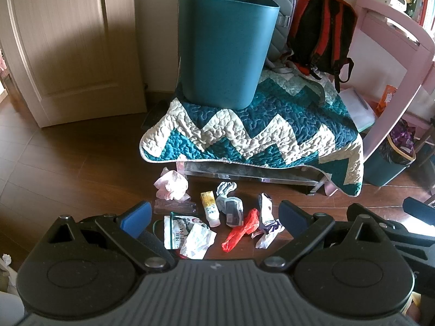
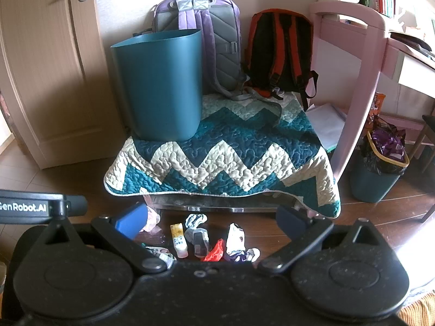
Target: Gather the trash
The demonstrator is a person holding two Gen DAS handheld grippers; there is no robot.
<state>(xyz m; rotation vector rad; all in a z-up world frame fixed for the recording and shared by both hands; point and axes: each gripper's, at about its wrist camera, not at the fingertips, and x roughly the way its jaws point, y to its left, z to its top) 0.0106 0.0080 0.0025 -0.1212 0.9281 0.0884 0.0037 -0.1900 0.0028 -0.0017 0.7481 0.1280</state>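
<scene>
On the floor below the bench, one red wrapper and one tube were recorded; both grippers, left gripper and right gripper, were spread, one teal bin noted above.

L gripper jaws wide, R gripper same

Two black handheld grippers with blue-padded fingers.
The left gripper has a grey ribbed body, round black hubs and silver pivot screws; the right gripper is dusty black, and white "GenRobot.AI" lettering shows beside it.
</scene>
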